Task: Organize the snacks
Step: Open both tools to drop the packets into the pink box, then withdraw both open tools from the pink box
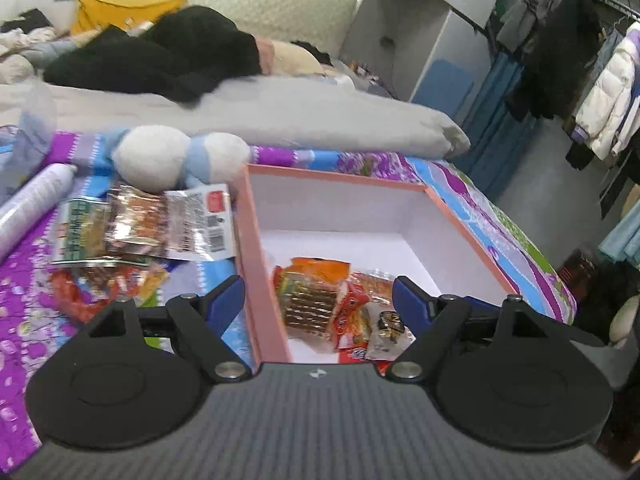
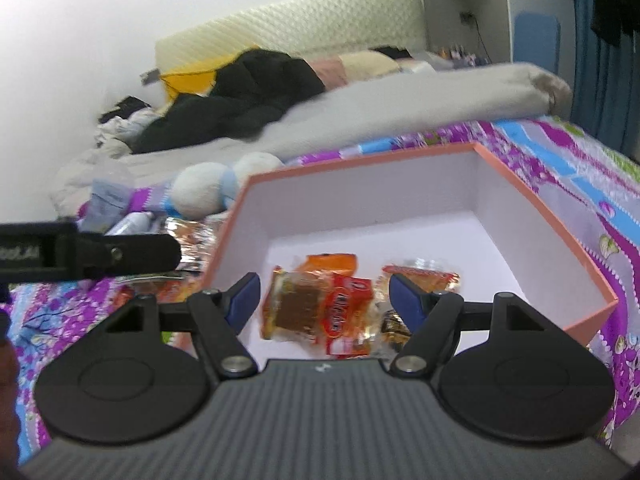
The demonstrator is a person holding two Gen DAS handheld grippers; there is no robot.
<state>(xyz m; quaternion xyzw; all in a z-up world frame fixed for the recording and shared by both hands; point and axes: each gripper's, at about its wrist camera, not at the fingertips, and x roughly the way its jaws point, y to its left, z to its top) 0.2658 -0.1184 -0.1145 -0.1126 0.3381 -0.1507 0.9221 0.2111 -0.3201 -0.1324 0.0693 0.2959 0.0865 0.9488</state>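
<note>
2 grippers hover over a rectangular pink cardboard box (image 1: 256,240) with smooth white inner walls — left gripper (image 1: 318,298) and right gripper (image 2: 324,300) both spread wide, nothing between the blue pads. About 4 crinkly foil snack packets (image 2: 316,308) lie inside; more glossy loose packets (image 1: 140,224) sit just beside it on the floral bedsheet (image 1: 24,292).

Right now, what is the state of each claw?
Left claw: open, holding nothing.
Right claw: open, holding nothing.
</note>
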